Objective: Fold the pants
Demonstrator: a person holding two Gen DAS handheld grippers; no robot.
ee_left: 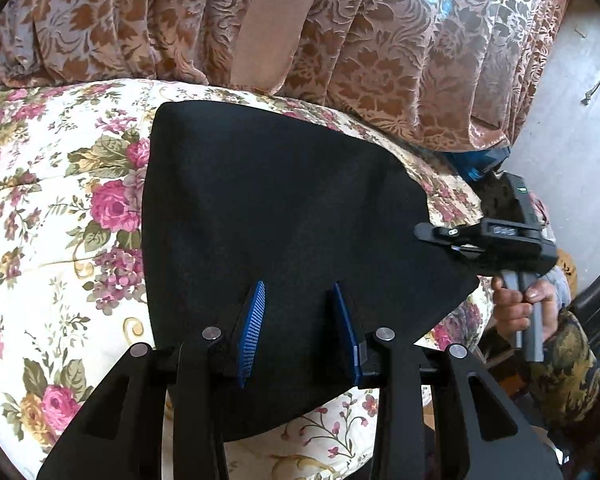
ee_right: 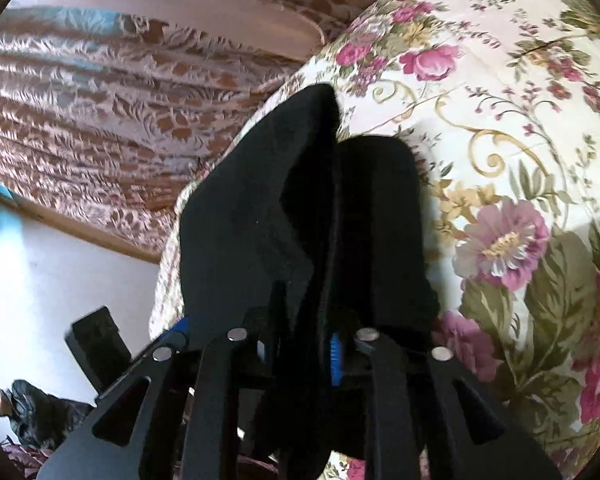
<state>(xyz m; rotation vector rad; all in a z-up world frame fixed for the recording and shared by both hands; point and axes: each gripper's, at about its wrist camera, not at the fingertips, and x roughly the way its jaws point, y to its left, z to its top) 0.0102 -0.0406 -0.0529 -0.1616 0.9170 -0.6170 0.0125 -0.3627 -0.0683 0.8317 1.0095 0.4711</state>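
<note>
The black pants (ee_left: 280, 200) lie as a folded, roughly triangular panel on a floral bedspread (ee_left: 60, 200). My left gripper (ee_left: 300, 320) hovers over their near edge. Its blue pads (ee_left: 256, 332) stand apart and bare, with the cloth underneath. My right gripper (ee_left: 424, 236), held by a hand (ee_left: 512, 308), sits at the pants' right corner, and a light gap shows between its fingers. In the right wrist view a thick fold of the pants (ee_right: 240, 220) runs between the right gripper (ee_right: 304, 320) fingers and hides their tips; one blue pad (ee_right: 334, 360) shows beside the cloth.
A brown patterned curtain (ee_left: 380, 40) hangs behind the bed. Pale floor (ee_left: 572, 140) with a cable (ee_left: 596, 84) lies to the right, beside a dark chair (ee_left: 596, 308). A person (ee_right: 24, 412) sits low at the left of the right wrist view.
</note>
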